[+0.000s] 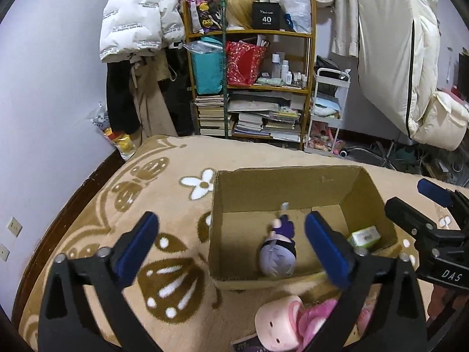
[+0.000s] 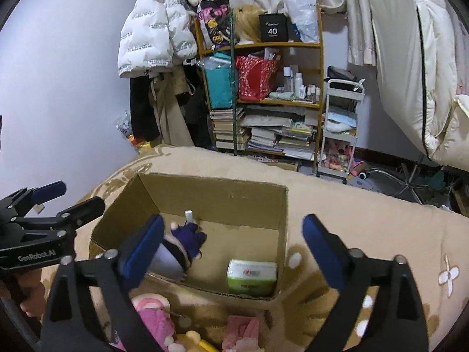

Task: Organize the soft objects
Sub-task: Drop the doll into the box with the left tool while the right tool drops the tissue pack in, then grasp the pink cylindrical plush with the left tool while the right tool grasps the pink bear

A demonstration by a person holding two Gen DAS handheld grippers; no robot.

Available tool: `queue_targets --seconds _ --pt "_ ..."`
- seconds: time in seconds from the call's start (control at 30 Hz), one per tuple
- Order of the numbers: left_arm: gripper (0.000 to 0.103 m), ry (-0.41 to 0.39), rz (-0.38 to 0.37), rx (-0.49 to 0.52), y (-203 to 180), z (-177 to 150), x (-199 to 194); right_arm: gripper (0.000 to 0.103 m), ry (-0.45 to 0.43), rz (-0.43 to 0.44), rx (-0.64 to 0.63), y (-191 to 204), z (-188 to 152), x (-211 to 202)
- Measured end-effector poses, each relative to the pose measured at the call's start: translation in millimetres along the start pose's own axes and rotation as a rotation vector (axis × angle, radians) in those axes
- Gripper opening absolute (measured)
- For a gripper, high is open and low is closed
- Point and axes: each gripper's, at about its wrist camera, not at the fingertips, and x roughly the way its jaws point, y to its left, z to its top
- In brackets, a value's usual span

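An open cardboard box (image 1: 293,187) (image 2: 219,202) stands on a tan blanket (image 1: 164,193) with a brown butterfly pattern. Inside it lie a purple-haired plush doll (image 1: 277,259) (image 2: 181,243) and a green-and-white tissue pack (image 1: 365,236) (image 2: 252,275). In front of the box lies a pink-haired plush doll (image 1: 281,322) (image 2: 152,314), beside a pink soft item (image 2: 240,331). My left gripper (image 1: 231,220) (image 2: 77,195) hovers open over the box's near left side. My right gripper (image 2: 234,223) (image 1: 410,199) is open over the near right side. Nothing is held between either pair of fingers.
Beyond the blanket's far edge stands a wooden shelf (image 1: 252,82) packed with books, bags and bottles, next to a white trolley (image 1: 328,108). Jackets hang on the left (image 1: 137,20) and a cream coat at the right (image 1: 392,58). A yellow soft item (image 2: 193,340) lies near the pink doll.
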Motion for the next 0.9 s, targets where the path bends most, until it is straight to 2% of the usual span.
queue_targets --seconds 0.37,0.67,0.9 --pt "0.103 -0.006 0.015 0.002 10.1 -6.9 -56.2 0.103 -0.007 0.024 0.035 5.2 -3.8 -48.4" --pt "0.103 0.062 0.012 -0.046 23.7 -30.2 -89.4 0.103 0.017 0.011 0.001 22.1 -26.8 -79.2" --pt "0.103 0.155 0.053 -0.058 35.6 -57.6 -96.5 0.103 0.054 0.032 0.012 27.4 -47.7 -92.2"
